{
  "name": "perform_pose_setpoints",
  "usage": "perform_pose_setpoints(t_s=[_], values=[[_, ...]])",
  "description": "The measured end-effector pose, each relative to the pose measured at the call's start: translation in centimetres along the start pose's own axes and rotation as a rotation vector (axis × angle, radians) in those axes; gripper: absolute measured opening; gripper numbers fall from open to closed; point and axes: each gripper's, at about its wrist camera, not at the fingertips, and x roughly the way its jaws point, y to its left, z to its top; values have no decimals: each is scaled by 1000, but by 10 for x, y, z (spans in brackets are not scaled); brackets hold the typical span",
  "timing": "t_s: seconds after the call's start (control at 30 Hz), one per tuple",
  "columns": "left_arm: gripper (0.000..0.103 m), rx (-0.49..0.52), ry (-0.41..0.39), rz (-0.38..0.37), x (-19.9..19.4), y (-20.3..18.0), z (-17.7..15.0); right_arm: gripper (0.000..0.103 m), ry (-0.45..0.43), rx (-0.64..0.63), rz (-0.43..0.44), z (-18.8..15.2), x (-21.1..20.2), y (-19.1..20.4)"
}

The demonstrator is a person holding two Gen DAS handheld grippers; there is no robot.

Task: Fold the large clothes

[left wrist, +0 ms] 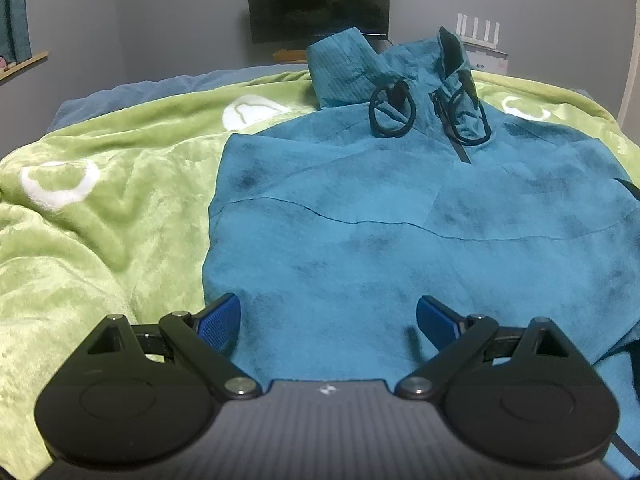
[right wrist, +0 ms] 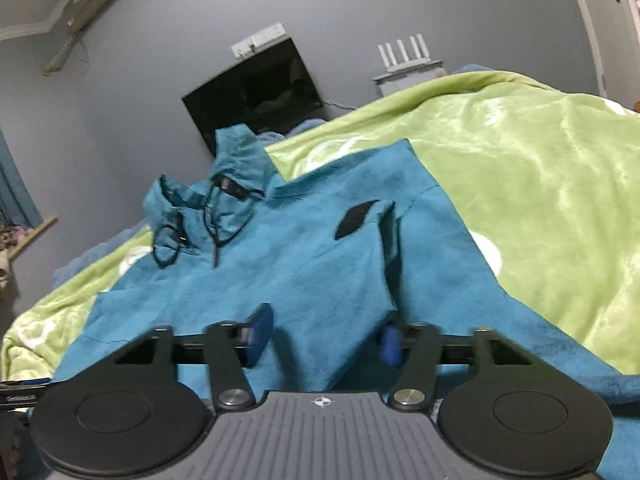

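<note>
A large teal hooded jacket (left wrist: 360,208) lies front up on a green blanket (left wrist: 100,200), hood and black drawcords (left wrist: 392,112) at the far end. My left gripper (left wrist: 328,320) is open and empty, low over the jacket's near left part. In the right wrist view the jacket (right wrist: 280,264) has its right sleeve (right wrist: 360,280) folded over the body, a black cuff tab (right wrist: 356,220) showing. My right gripper (right wrist: 324,336) is open, with the folded sleeve's end lying between the blue pads (right wrist: 256,332), not pinched.
The green blanket (right wrist: 540,200) with white ring patterns covers the bed on both sides of the jacket. A dark monitor (left wrist: 318,2) and a white router (left wrist: 478,32) stand by the grey wall beyond the bed. A door (right wrist: 612,20) is at far right.
</note>
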Motion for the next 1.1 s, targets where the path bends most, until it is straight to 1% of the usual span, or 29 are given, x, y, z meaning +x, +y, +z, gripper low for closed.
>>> perform_pose_setpoints(t_s=[0.03,0.07,0.13,0.2,0.23,0.27,0.3,0.33,0.4,0.43,0.47,0.53,0.6,0.67,0.7,0.73,0.77,0.8,0.87,0.9,0.93,0.97,1.0,1.03,1.1], values=[[95,2,0,-1,0,0,0,9,9,-18,-8,4,-3,3],[95,5,-6,-4,-1,0,0,9,-8,-37,-3,9,-5,5],[95,18,-14,-10,-3,-1,-1,8,-94,-94,6,20,-15,11],[95,39,-13,-11,-3,-4,-1,8,-165,-164,-22,33,-21,16],[95,51,-9,-11,-2,-6,-1,8,-178,-180,-35,37,-21,17],[95,64,-2,-9,0,-8,-1,9,-173,-188,-50,41,-17,15],[95,77,8,-1,2,-10,-1,15,-143,-195,-79,43,-10,12],[95,89,20,5,4,-10,-2,27,-104,-204,-113,43,-2,9],[95,109,50,13,10,-13,-3,33,-50,-227,-199,35,13,0],[95,117,56,16,11,-14,-3,34,-51,-225,-251,30,14,-5],[95,122,59,17,12,-14,-4,35,-62,-212,-276,27,13,-9],[95,128,57,13,12,-15,-4,44,-104,-166,-282,26,3,-16],[95,133,34,0,10,-16,-4,47,-156,-154,-247,30,-8,-13],[95,149,-11,-35,3,-20,-4,51,-201,-185,-195,34,-17,-2],[95,173,-40,-64,-1,-24,-5,56,-211,-216,-162,34,-20,3],[95,197,-54,-83,-3,-28,-7,60,-207,-256,-127,33,-20,12],[95,232,-60,-105,-5,-34,-9,61,-192,-293,-101,31,-17,20],[95,273,-53,-122,-5,-40,-12,63,-168,-337,-76,27,-12,27],[95,334,-16,-137,1,-51,-18,65,-106,-430,-29,13,-1,41],[96,357,14,-139,6,-55,-20,67,-76,-474,-23,9,5,46],[97,366,44,-136,12,-57,-22,67,-35,-525,-46,2,12,50],[101,365,84,-129,19,-58,-24,67,-1,-561,-83,-4,19,52],[103,355,114,-127,25,-56,-25,70,37,-582,-127,-8,28,52],[103,342,130,-129,28,-55,-27,73,77,-581,-167,-12,36,46],[103,317,140,-141,29,-51,-27,75,84,-518,-187,-13,36,37]])
